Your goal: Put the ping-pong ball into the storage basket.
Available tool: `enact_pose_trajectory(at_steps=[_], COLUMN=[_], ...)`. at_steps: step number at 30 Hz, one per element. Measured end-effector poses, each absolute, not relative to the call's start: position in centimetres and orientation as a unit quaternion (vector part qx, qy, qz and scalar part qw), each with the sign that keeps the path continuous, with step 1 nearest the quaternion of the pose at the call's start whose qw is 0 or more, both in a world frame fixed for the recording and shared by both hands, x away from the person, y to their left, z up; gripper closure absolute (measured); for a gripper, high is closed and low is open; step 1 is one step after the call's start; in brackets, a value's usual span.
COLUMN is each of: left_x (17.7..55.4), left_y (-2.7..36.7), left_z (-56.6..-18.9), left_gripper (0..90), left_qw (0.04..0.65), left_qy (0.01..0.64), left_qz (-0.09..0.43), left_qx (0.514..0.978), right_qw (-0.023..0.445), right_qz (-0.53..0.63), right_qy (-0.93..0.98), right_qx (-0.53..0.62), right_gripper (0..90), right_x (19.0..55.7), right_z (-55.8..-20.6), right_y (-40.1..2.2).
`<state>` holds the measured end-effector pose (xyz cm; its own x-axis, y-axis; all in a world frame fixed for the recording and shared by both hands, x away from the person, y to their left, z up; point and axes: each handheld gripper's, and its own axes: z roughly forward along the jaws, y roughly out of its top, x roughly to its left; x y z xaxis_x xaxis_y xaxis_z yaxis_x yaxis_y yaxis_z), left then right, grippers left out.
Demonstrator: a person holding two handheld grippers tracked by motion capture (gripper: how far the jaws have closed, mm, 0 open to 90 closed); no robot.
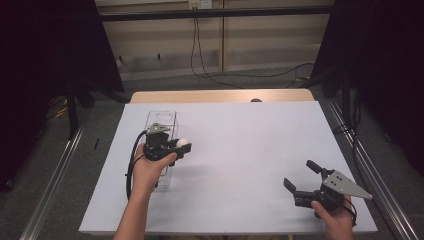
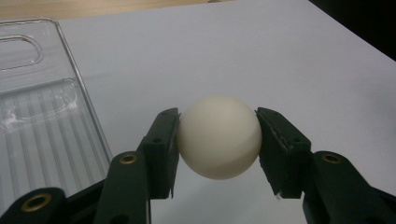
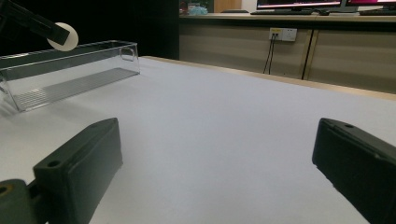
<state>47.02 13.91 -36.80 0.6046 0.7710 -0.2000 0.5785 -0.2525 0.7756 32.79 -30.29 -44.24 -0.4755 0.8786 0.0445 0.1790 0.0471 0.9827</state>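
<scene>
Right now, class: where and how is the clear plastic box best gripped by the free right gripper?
Grip a long side wall of the clear box at its top rim, coming from above: the box is open-topped, its walls thin and upright. The right gripper is open.

One white ball (image 2: 219,137); one clear plastic box (image 1: 163,118); two black grippers, left (image 1: 181,148) and right (image 1: 299,176); one table (image 1: 250,150).

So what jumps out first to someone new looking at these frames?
The white ball, pinched between the left gripper's black jaws and held above the table beside the clear plastic tray at left. Next, the right gripper, jaws wide open with nothing between them, near the white table cover's front right corner.
</scene>
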Motion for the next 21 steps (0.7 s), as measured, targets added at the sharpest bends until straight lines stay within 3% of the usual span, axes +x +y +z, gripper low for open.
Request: enact_pose_trajectory(at_steps=[21], left_x=[46.7], left_y=[14.72], left_z=[-36.32], left_gripper=[51.2], left_qw=[0.429], left_qy=[0.433], left_qz=[0.118], left_qx=[0.784], right_qw=[0.311], right_qz=[0.56], right_qy=[0.65], right_qx=[0.409], right_gripper=[1.1], right_x=[32.69], right_z=[-44.22], right_y=[-30.35])
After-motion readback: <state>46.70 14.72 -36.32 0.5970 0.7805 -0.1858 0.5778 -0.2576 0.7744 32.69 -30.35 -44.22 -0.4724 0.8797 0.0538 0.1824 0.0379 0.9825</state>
